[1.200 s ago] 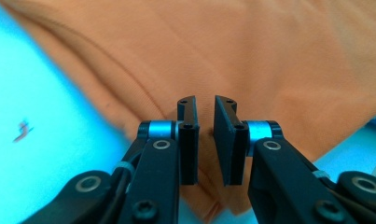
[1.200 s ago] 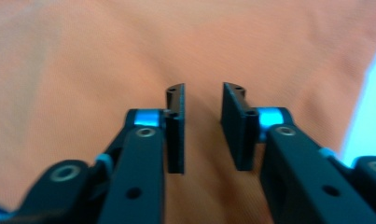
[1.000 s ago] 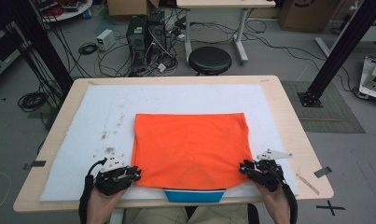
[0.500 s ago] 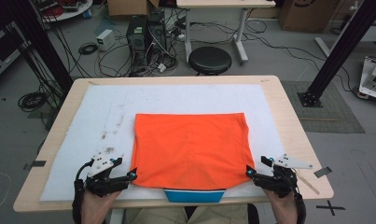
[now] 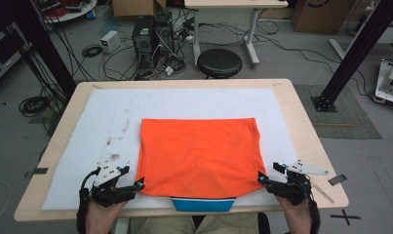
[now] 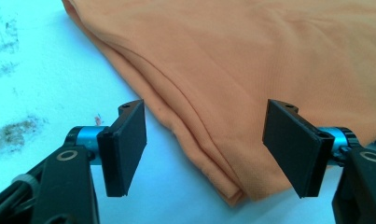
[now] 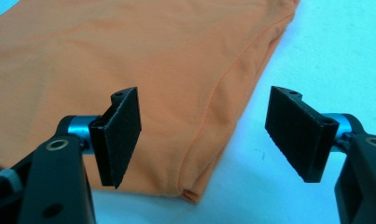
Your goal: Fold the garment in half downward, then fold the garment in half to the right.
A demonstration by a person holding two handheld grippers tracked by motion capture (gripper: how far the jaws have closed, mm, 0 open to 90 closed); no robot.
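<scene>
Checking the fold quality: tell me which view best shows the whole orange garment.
The high view: the orange garment lies entire, folded flat on the white mat. The left gripper view shows its near left corner with layered edges; the right gripper view shows its near right corner.

Left gripper [image 5: 135,185], right gripper [image 5: 263,179] wide-jawed

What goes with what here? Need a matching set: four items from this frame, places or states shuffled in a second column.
1. orange garment
2. left tool
3. right tool
4. black stool

A. on the floor beyond the table
B. open, at the garment's near right corner
C. spread flat on the white mat
D. open, at the garment's near left corner

Pairs: 1-C, 2-D, 3-B, 4-A
</scene>
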